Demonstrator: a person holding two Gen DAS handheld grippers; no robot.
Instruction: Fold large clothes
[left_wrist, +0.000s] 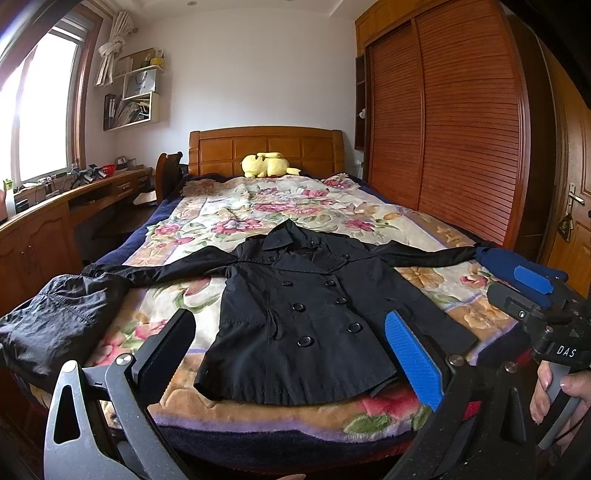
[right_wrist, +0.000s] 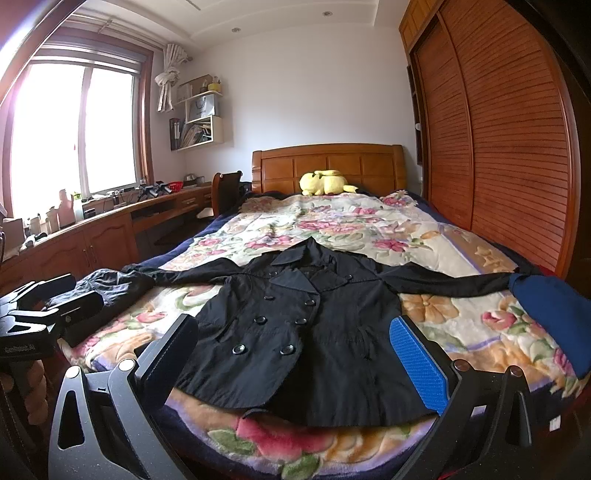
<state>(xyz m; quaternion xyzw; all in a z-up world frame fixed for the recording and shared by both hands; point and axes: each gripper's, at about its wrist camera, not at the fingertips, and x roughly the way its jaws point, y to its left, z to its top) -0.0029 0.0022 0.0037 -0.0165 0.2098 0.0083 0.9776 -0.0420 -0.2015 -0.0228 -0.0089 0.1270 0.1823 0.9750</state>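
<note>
A black double-breasted coat (left_wrist: 306, 314) lies flat, front up, on the floral blanket (left_wrist: 229, 210), sleeves spread to both sides, hem near the foot edge. It also shows in the right wrist view (right_wrist: 310, 332). My left gripper (left_wrist: 291, 354) is open and empty, hovering above the hem. My right gripper (right_wrist: 299, 354) is open and empty, also above the hem. The right gripper shows at the right of the left wrist view (left_wrist: 524, 295); the left gripper shows at the left of the right wrist view (right_wrist: 55, 306).
Another dark garment (left_wrist: 55, 321) is bunched at the bed's left edge. A blue cloth (right_wrist: 557, 317) lies at the right edge over the sleeve end. A yellow plush (left_wrist: 266, 164) sits by the headboard. A wooden desk (left_wrist: 55, 206) stands left, a wardrobe (left_wrist: 461, 122) right.
</note>
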